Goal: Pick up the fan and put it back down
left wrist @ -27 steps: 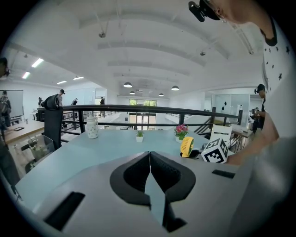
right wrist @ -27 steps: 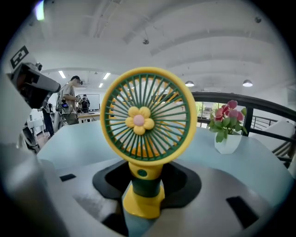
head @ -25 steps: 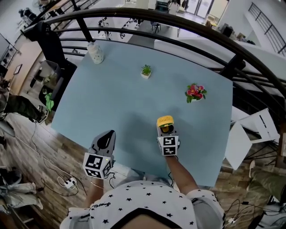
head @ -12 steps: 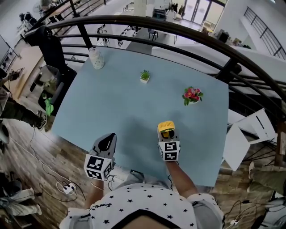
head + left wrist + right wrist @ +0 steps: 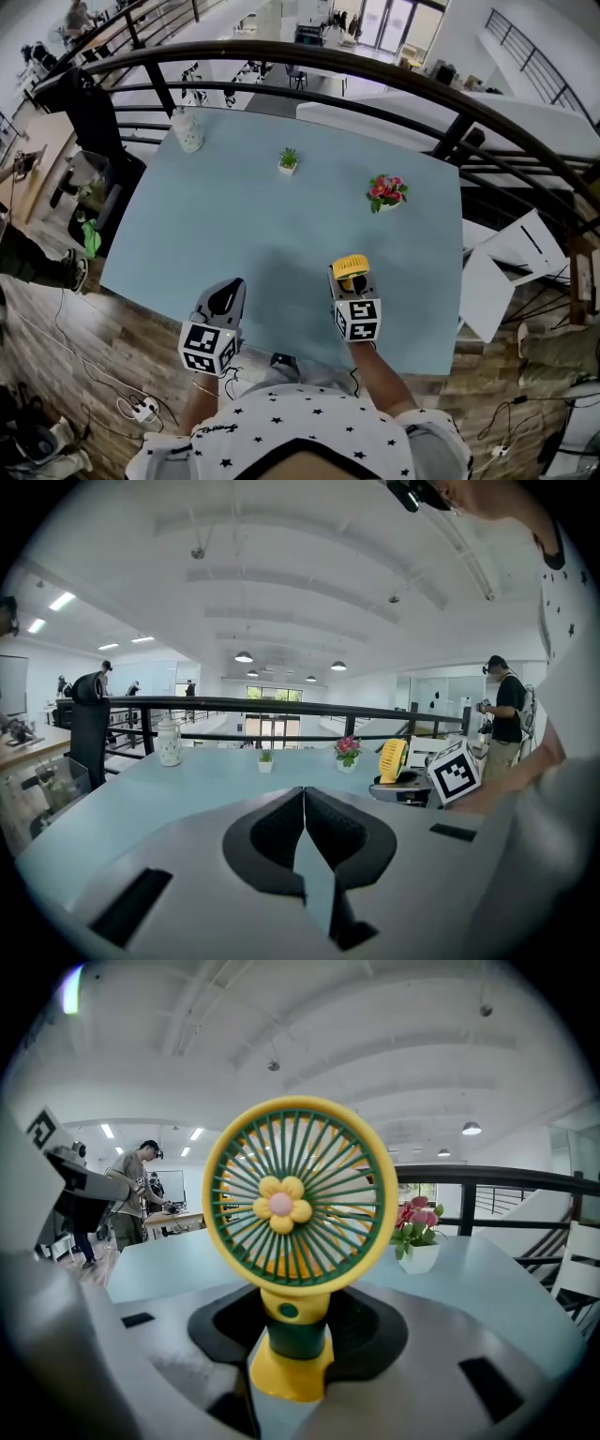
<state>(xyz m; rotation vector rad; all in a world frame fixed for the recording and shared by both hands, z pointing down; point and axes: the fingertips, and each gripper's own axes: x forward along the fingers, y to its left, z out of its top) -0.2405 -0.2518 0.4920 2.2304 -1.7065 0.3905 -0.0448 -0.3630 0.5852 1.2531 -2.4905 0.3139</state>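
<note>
Fan (image 5: 350,266) and right gripper (image 5: 351,281), change: shifted slightly toward 6 o'clock in head view, nearer the close table edge; grip unchanged.
Left gripper (image 5: 226,287), change: same station at table's near edge, 9 o'clock of fan.
Right gripper state: clamped on fan's stem and base; fan upright, grille toward the gripper camera.
Left gripper state: jaws together, nothing between.
Fan location: over table (image 5: 234,216), 5 o'clock sector; contact with surface not determinable.
Surroundings: pink flower pot (image 5: 384,192) at 1 o'clock of fan, well apart; green plant (image 5: 288,160) at 11 o'clock; white jar (image 5: 187,131) at 10 o'clock, beside railing (image 5: 453,141).
Head view only: starred shirt (image 5: 300,427) at 6 o'clock.
Gripper views only: standing person (image 5: 507,714) at 3 o'clock; second person (image 5: 131,1194) at 9 o'clock.
</note>
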